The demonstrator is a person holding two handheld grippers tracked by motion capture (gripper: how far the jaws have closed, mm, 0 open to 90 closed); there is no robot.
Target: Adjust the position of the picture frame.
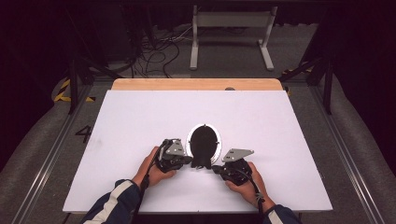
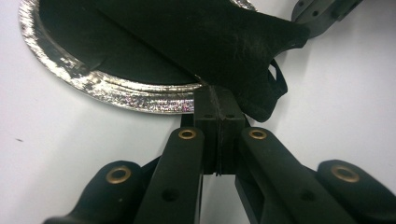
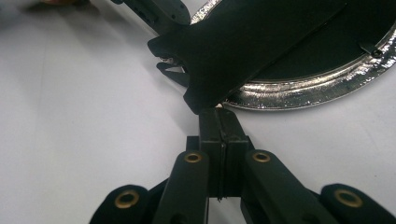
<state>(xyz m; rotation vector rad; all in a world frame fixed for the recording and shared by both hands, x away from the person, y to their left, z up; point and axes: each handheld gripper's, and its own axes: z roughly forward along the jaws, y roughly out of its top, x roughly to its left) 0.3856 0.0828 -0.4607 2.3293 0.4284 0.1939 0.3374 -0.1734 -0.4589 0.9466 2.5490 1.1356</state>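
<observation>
On the white table (image 1: 140, 121), near its front edge, a silver-rimmed plate (image 1: 215, 136) carries a black cloth (image 1: 203, 144) that spills off toward me. I keep the left gripper (image 1: 187, 160) and the right gripper (image 1: 215, 169) at the cloth's two near corners — jaws of both pressed together, each apparently pinching a thin edge, likely to spread the cloth evenly.

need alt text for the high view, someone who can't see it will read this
Two hands each hold a tool, the left tool and the right tool, meeting at the near edge of a black cloth that lies over a shiny oval plate. This sits on a white table, with the person's striped sleeves entering from the bottom.
</observation>
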